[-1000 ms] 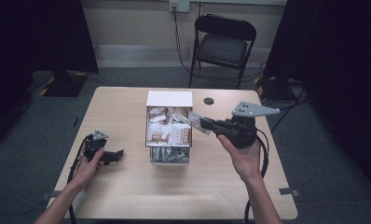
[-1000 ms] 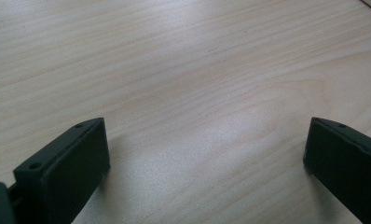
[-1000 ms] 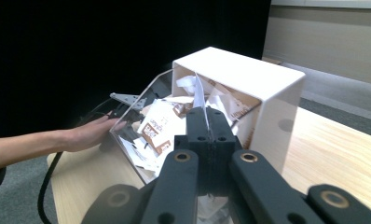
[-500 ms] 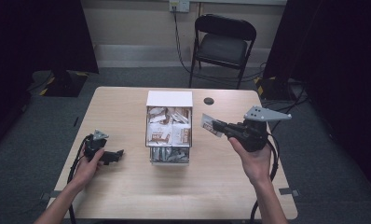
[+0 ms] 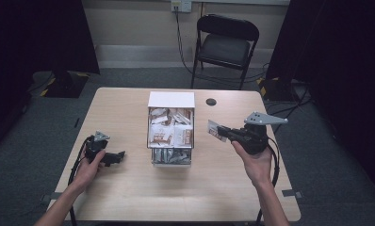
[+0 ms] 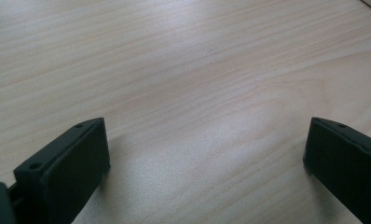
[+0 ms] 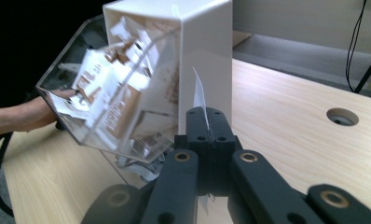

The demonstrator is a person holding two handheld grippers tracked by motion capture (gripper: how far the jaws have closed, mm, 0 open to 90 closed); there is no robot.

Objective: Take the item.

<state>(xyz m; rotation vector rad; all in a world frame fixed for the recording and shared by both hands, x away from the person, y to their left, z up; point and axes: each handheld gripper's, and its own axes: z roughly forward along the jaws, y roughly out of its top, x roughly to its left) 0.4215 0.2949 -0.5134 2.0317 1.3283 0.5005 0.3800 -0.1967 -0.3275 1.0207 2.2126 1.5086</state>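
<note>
While the left tool rests on the pale wooden surface with its jaws spread wide and nothing between them, the right tool is clamped tight on a thin white sachet, edge-on between the pads. It hangs above the surface, just right of the clear plastic box with a white back, packed with brown-and-white sachets.

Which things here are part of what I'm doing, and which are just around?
In the job: packet clamped in the right gripper; clear box of packets; left gripper, open, resting on the table.

Just around: chair; table's cable hole.
</note>
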